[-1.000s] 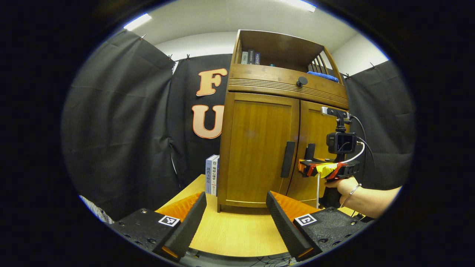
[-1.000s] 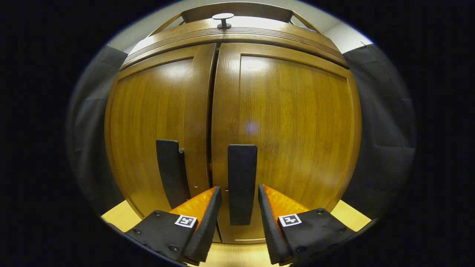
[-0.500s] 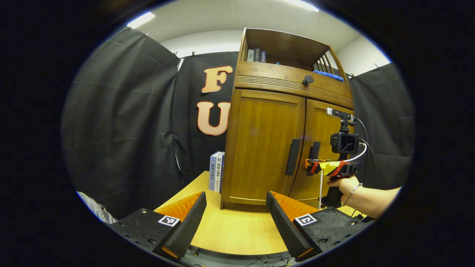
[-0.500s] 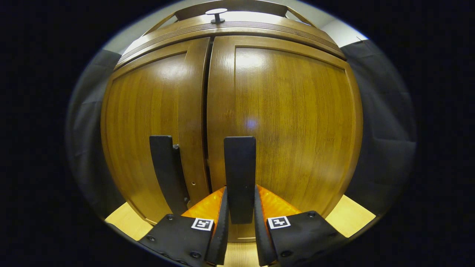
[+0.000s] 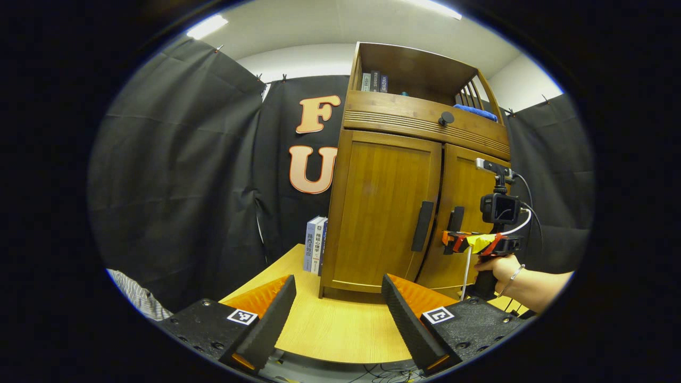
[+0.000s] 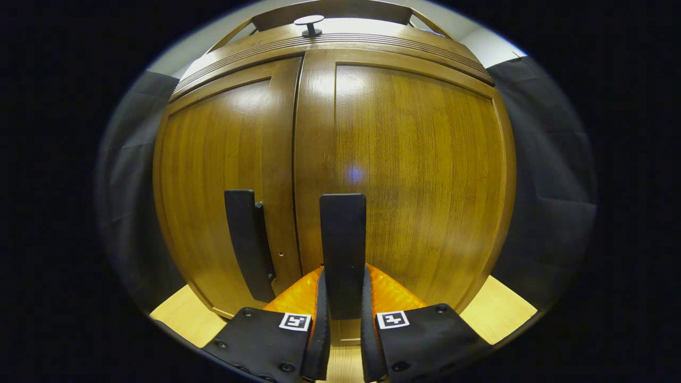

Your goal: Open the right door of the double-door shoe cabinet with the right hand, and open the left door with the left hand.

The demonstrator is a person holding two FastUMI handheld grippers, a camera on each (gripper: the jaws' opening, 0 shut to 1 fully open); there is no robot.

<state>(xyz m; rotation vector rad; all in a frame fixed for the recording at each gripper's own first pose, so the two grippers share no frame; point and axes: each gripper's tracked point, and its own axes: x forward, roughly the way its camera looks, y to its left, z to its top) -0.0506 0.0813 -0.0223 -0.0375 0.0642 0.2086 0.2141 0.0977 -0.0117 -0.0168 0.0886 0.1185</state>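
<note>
In the right gripper view, your right gripper [image 6: 343,298] sits at the very bottom of the picture with its two fingers drawn in against the sides of the right door handle [image 6: 343,250], a flat dark upright bar; both appear to press on it, though the contact itself is hard to make out at that edge. Just to the left of it, the left door handle [image 6: 247,242] stands free on the left door [image 6: 213,181], and the seam between that and the right door [image 6: 415,170] runs straight up, the two doors lying flush and shut. In the left gripper view, your left gripper [image 5: 338,308] hangs over the pale wooden tabletop [image 5: 340,335] with its jaws wide apart and nothing between them, well short of the shoe cabinet [image 5: 409,197]. Beyond it, at the right, your hand [image 5: 495,266] holds the right gripper [image 5: 452,242] up against the handle on the cabinet's right door [image 5: 465,213]. The cabinet stands on the tabletop, with a round knob [image 5: 446,118] on the ribbed band above the doors. Two books [image 5: 316,250] stand upright just beside its left wall. Farther up, more books [image 5: 375,82] and a blue cloth [image 5: 476,110] rest on its open top shelf.
</note>
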